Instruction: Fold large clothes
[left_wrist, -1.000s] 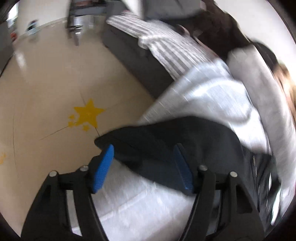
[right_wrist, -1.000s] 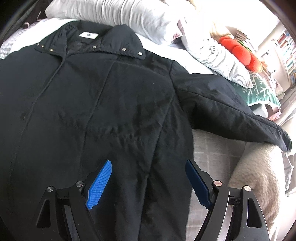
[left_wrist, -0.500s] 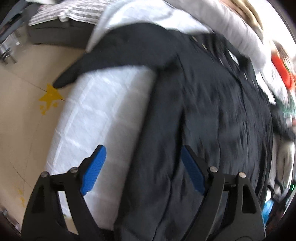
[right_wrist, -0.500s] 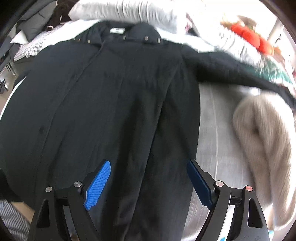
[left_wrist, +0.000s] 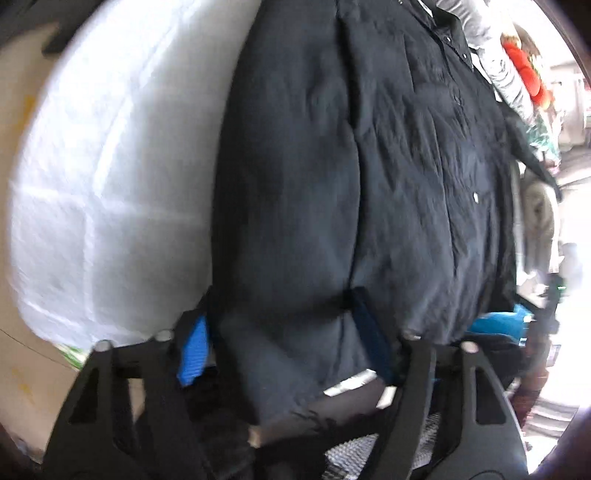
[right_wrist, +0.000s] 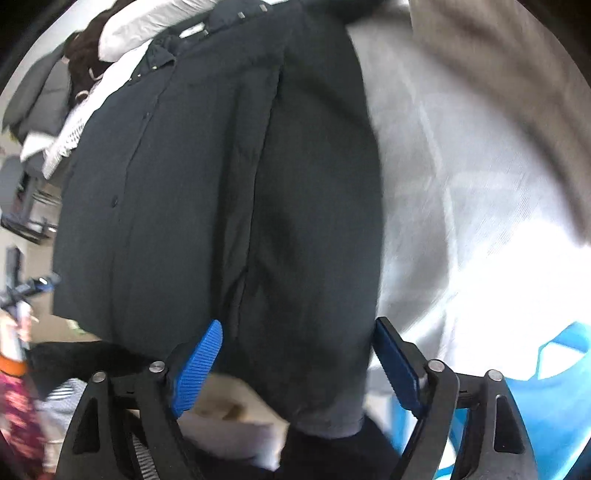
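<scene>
As laid, coat (right_wrist: 229, 177) lengthwise, collar far.

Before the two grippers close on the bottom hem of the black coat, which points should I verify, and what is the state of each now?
1. Left gripper open: ok.
2. Right gripper open: ok.
3. Hem of the black coat between the left blue pads: ok, fabric fills the gap.
4. Hem between the right fingers: ok.
5. Coat lying flat on the white bedcover: ok, only slight wrinkles.
6. Sleeves laid out: cannot tell, mostly outside both views.
</scene>
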